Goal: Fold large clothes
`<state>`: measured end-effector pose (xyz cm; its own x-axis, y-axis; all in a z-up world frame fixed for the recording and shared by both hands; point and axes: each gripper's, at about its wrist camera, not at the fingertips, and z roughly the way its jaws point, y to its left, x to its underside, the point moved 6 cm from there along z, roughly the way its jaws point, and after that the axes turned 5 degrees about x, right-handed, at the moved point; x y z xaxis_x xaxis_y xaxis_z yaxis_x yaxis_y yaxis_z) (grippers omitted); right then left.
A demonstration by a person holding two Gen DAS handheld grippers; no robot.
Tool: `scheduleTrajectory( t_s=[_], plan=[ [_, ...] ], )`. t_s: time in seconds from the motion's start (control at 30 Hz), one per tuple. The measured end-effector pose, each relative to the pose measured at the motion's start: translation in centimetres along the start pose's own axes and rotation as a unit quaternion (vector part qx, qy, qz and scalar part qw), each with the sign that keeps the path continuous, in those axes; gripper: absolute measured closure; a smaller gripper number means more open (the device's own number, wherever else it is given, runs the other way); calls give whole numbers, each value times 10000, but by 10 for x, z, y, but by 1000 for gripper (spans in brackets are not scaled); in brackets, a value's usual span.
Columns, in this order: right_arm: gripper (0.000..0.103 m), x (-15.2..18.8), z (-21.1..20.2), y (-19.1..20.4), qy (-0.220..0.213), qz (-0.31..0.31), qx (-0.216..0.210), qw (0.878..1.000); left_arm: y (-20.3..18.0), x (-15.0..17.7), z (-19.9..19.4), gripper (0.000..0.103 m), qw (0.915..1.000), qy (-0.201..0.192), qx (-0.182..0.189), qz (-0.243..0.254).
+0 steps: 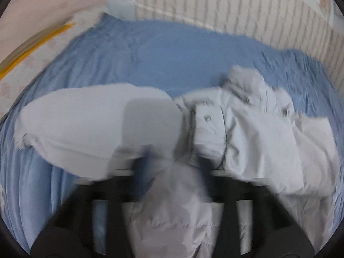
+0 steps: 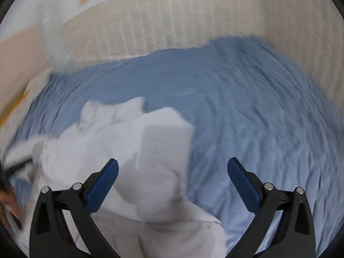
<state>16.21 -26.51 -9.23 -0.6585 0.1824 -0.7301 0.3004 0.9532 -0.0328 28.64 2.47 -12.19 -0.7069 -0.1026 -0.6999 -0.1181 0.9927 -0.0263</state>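
A pale grey-white padded jacket with snap buttons [image 1: 247, 129] lies rumpled on a wrinkled blue bedsheet [image 1: 163, 51], toward the sheet's near edge rather than its far one. Beyond the far edge of the sheet stands a cream slatted headboard [image 1: 236, 10].

In the left wrist view everything is smeared with blur. The left gripper [image 1: 172, 169] has a bunch of the jacket's fabric running up between its black fingers [image 1: 120, 189], and one sleeve [image 1: 86, 129] billows out to the left, raised off the sheet. The fingertips are buried under cloth, so I cannot tell whether they are pinched on the fabric or merely have it draped between them. The collar and a snap-fastened flap sit bunched to the right of that.

The right gripper [image 2: 173, 174] hangs over the jacket [image 2: 120, 154] with its blue-padded fingers [image 2: 103, 185] spread wide apart, gripping nothing; the left pad is over the cloth, the right one over bare bedsheet [image 2: 247, 99]. A folded panel of the jacket shows between them, reaching toward the sheet's middle.
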Motion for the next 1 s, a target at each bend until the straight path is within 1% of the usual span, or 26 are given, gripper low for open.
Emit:
scheduleTrajectory(
  t_s=[0.03, 0.07, 0.1, 0.13, 0.17, 0.2, 0.23, 0.27, 0.3, 0.33, 0.4, 0.43, 0.47, 0.5, 0.53, 0.6, 0.63, 0.73, 0.8, 0.9, 0.93, 0.97, 1.0],
  plan=[
    [2, 0, 2, 11, -63, -241, 102, 9996, 5, -5, -9, 18, 9997, -219, -48, -55],
    [2, 0, 3, 16, -88, -337, 136, 9993, 2, -9, -16, 9, 9990, -439, -57, -69],
    [2, 1, 6, 22, -102, -397, 140, 9991, -4, -12, -21, 3, 9983, -582, -24, -21],
    [2, 1, 7, 25, -117, -375, 101, 9992, -20, -17, -21, 3, 9975, -679, 54, 212],
    [2, 1, 6, 26, -152, -335, 47, 9993, -33, -19, -19, 3, 9969, -685, 80, 382],
    [2, -1, 5, 28, -230, -277, -9, 9994, -51, -19, -13, 3, 9952, -659, 104, 714],
    [2, -2, 6, 29, -268, -257, 5, 9993, -61, -19, -8, 3, 9940, -636, 109, 881],
    [2, -2, 11, 30, -225, -275, 133, 9993, -71, -17, -3, 3, 9926, -618, 113, 1043],
    [2, -1, 18, 31, -103, -352, 299, 9989, -85, -15, 5, 3, 9912, -575, 160, 1180],
    [2, 2, 28, 32, 59, -483, 429, 9979, -91, -13, 10, 3, 9909, -542, 218, 1213],
    [2, 12, 49, 37, 429, -719, 491, 9953, -100, -7, 22, 3, 9909, -454, 299, 1229],
    [2, 20, 60, 39, 638, -746, 353, 9946, -102, -1, 35, 3, 9912, -287, 163, 1278],
    [2, 35, 77, 42, 988, -710, 143, 9925, -100, 5, 47, 3, 9913, -91, 24, 1315],
    [2, 46, 88, 41, 1240, -682, 45, 9899, -99, 15, 67, 3, 9907, 304, -38, 1326],
    [2, 57, 100, 41, 1460, -623, -73, 9873, -97, 24, 81, 3, 9902, 578, 82, 1269],
    [2, 63, 108, 38, 1579, -442, -178, 9863, -90, 32, 97, 3, 9880, 937, 163, 1216],
    [2, 63, 109, 37, 1625, -405, -184, 9857, -91, 32, 99, 3, 9867, 996, 147, 1278],
    [2, 62, 111, 39, 1627, -453, -130, 9856, -95, 33, 100, 3, 9827, 1056, 88, 1518],
    [2, 61, 109, 38, 1604, -416, -136, 9861, -92, 32, 95, 3, 9856, 985, 254, 1348],
    [2, 55, 100, 38, 1639, -404, -167, 9855, -76, 28, 76, 3, 9876, 1034, 380, 1116],
    [2, 48, 92, 37, 1523, -420, -186, 9873, -70, 25, 69, 3, 9880, 1017, 390, 1094],
    [2, 37, 81, 35, 1287, -394, -191, 9907, -63, 22, 60, 3, 9884, 961, 379, 1111],
    [2, 25, 67, 30, 1035, -327, -215, 9939, -49, 14, 46, 3, 9891, 821, 306, 1180]
  ],
)
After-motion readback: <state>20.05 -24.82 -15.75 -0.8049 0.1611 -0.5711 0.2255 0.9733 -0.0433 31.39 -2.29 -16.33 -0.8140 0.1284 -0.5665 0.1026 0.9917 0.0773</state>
